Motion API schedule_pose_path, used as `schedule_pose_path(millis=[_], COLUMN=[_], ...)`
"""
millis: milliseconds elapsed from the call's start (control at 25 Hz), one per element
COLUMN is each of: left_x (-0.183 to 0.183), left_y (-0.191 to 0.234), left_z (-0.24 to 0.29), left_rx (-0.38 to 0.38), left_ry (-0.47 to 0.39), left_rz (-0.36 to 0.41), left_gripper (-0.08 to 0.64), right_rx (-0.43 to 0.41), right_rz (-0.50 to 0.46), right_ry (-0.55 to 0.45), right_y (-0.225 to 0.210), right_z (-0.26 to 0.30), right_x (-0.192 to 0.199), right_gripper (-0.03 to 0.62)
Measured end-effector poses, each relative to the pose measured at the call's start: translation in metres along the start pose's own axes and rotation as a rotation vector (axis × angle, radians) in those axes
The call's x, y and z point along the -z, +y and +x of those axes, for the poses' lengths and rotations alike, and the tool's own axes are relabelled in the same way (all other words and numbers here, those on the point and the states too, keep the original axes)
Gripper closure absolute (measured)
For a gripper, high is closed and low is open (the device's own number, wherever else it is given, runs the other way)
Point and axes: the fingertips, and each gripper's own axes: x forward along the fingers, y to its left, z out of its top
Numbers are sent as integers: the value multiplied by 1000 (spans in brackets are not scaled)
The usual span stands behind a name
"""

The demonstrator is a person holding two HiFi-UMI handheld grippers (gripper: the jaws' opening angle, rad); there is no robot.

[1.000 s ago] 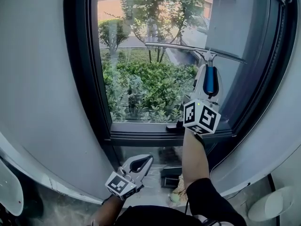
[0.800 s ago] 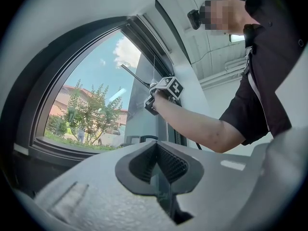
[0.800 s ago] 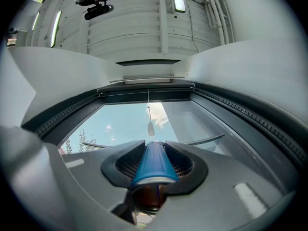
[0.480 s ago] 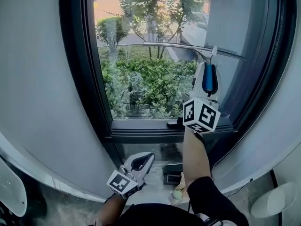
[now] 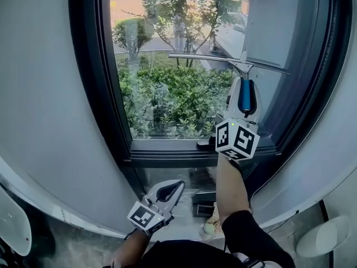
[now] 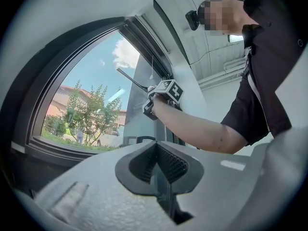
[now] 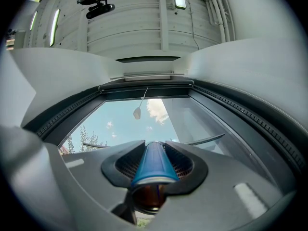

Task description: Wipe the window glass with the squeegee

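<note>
My right gripper (image 5: 245, 89) is raised in front of the window glass (image 5: 167, 77) and shut on the squeegee's blue handle (image 5: 245, 95). The squeegee's long blade (image 5: 223, 60) lies nearly level against the pane, about a third of the way down. In the right gripper view the blue handle (image 7: 153, 163) sits clamped between the jaws, with the blade (image 7: 202, 140) showing thin on both sides. My left gripper (image 5: 167, 192) hangs low below the sill, shut with nothing in it. In the left gripper view its jaws are closed together, and the right gripper (image 6: 163, 94) shows with its arm reaching up to the pane.
A dark window frame (image 5: 89, 77) surrounds the pane, with a sill (image 5: 184, 155) just under the right gripper. White curved walls (image 5: 39, 94) flank the window. Below the sill lie dark items (image 5: 203, 202) on the floor. A white round object (image 5: 321, 242) sits at the lower right.
The squeegee and right gripper have shifted slightly left and down on the glass. The left gripper stays low and almost still.
</note>
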Motion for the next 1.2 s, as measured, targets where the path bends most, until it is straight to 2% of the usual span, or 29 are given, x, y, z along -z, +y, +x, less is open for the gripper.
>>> schedule_pose_path(millis=[1200], left_x=[6], left_y=[-1], left_z=[0], left_rx=[1], left_ry=[10], left_rz=[-24], left_gripper=[561], right_rx=[3], right_rz=[-26], right_ry=[93], right_y=[-6], right_z=[-44], right_x=[38], right_gripper=[463])
